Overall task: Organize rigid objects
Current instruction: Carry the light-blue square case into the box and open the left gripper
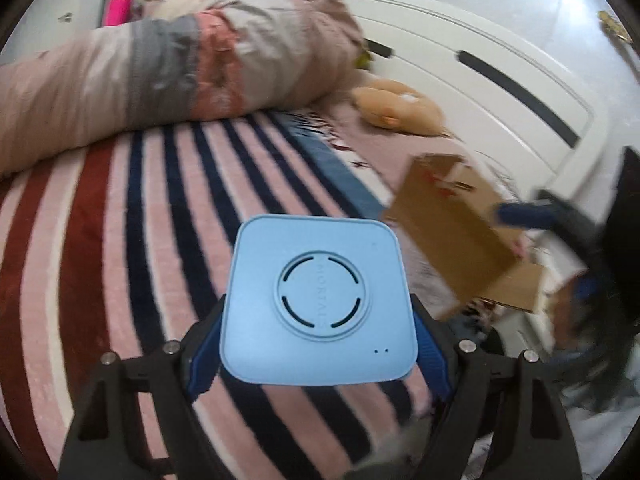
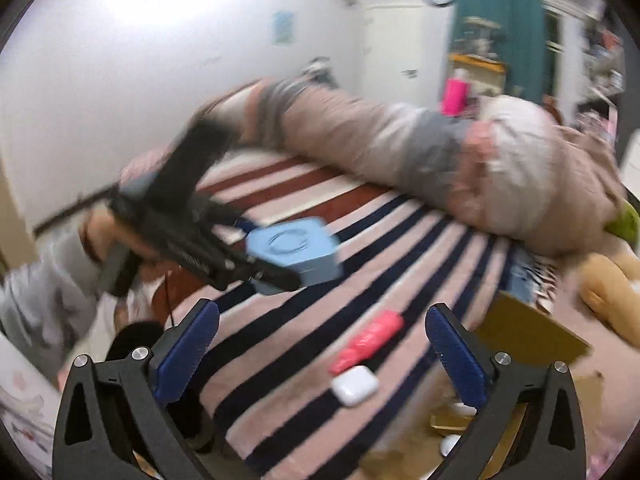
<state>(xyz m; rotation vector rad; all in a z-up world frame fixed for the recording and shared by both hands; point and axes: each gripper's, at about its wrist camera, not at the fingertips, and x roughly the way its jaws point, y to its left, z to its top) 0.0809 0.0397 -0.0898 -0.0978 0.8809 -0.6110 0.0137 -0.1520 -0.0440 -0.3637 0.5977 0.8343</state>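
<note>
**Inspector:** Left tongs [image 1: 318,344]?

**Assistant:** Clamped on the blue box [image 1: 318,304], a pad pressed to each side, low centre of the left view. The box is lifted clear of the striped bed [image 1: 120,240], tongs angled downward.

**Inspector:** Right tongs [image 2: 322,340]?

**Assistant:** Spread wide, nothing between the pads. They hang over the bed, tilted down. Below them, lower centre of the right view, a white case [image 2: 355,385] lies touching a pink item [image 2: 368,340].

**Inspector:** Anything else?

**Assistant:** A cardboard box [image 1: 452,240] at right of the left view, blurred.
</note>
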